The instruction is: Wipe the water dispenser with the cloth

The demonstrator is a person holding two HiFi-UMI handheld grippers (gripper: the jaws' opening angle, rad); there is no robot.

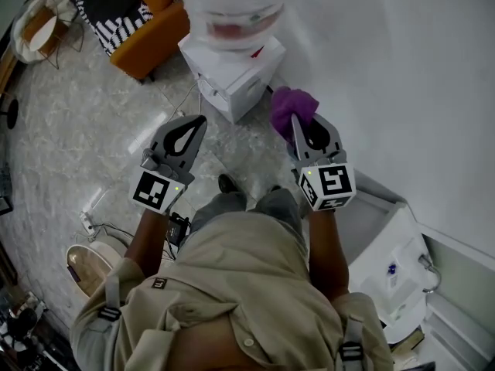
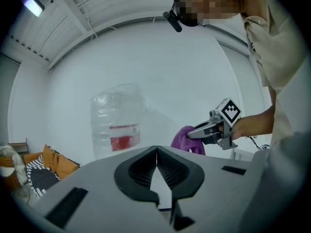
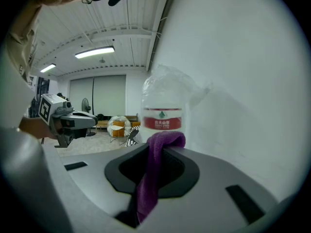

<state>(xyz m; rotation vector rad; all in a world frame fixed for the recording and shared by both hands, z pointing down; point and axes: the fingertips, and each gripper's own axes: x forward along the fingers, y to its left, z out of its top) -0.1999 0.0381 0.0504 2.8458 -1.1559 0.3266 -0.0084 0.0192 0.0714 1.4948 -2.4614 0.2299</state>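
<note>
Your left gripper (image 2: 156,148) is held out in front of you. Its jaws are pressed together along their full length with nothing between them.

Your right gripper (image 3: 158,144) is level with it and pinches the cloth (image 3: 147,183). The cloth is purple and soft-napped. It is bunched into a lump over the jaw tips and trails down between the jaws in a twisted strip.

In the head view the cloth hangs in the air above the floor (image 1: 93,130), just beside the nearest corner of the water dispenser (image 1: 236,76). Contact with the cabinet cannot be confirmed.

The dispenser is a white box cabinet standing at the floor's edge against the white wall (image 1: 387,60). A clear bottle (image 3: 163,106) with a red label band sits on top of it.

Further along the floor, past the dispenser, stands an orange armchair (image 1: 158,25) with a black-and-white striped cushion.
</note>
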